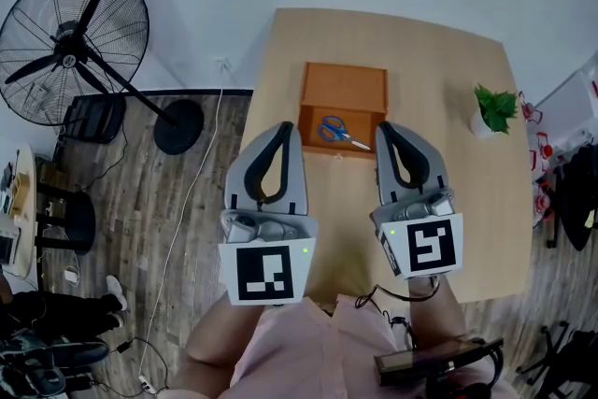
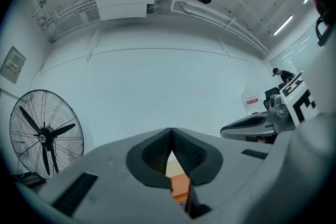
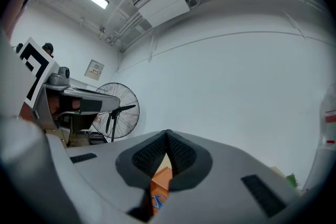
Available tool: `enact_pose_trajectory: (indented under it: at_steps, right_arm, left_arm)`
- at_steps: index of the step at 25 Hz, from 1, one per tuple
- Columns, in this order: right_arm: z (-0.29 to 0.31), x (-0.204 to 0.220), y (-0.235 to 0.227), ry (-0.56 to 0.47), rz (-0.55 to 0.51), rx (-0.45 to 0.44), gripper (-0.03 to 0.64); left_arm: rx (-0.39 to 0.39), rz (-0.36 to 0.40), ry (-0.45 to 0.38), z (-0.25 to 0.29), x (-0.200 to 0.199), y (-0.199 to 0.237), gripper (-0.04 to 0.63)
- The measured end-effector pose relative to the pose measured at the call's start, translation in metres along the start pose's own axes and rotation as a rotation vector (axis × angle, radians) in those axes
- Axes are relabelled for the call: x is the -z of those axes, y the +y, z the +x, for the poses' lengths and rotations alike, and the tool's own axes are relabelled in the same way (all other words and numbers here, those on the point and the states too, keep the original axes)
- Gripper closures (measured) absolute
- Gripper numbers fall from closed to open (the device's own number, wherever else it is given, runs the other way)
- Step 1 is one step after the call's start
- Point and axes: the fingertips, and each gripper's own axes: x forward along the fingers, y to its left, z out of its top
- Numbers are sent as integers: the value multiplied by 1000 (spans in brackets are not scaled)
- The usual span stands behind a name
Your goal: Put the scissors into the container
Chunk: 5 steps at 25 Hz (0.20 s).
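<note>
1. Locate the scissors (image 1: 340, 132). They lie near the middle of the frame in the head view, inside the outline of the orange box (image 1: 344, 84), on its darker lower part. Judge them to be resting in the box already; the pictures do not show the box's depth clearly enough to confirm this.

2. Note the long axis. The blue handles sit to the left and the blades point right and slightly toward the bottom of the frame.

3. Check the scissors against the jaws. They lie between the two gripper tips and a little above them in the frame. The blade tip is just beside the right gripper (image 1: 386, 130), and the handles are near the left gripper (image 1: 289, 128). The right gripper is marginally nearer.

4. Confirm the jaw state. In the left gripper view, the left gripper's pads meet at the tips with nothing between them. The right gripper view shows the same. Through the gap below the right gripper's pads you can see the blue handle (image 3: 156, 201) and the box's edge.

5. Treat the surroundings as clear of the work. The box stands on the wooden table (image 1: 467, 201), with a small plant (image 1: 493, 109) at right and a fan (image 1: 73, 44) at upper left, both well apart.
</note>
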Motion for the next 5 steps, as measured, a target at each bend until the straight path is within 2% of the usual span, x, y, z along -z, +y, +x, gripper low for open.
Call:
enact_pose_trajectory:
  at_steps: [5]
  right_arm:
    - [1,1,1,1,0,-2,617]
  left_arm:
    - [-3,2,-6,0,-1,1,591]
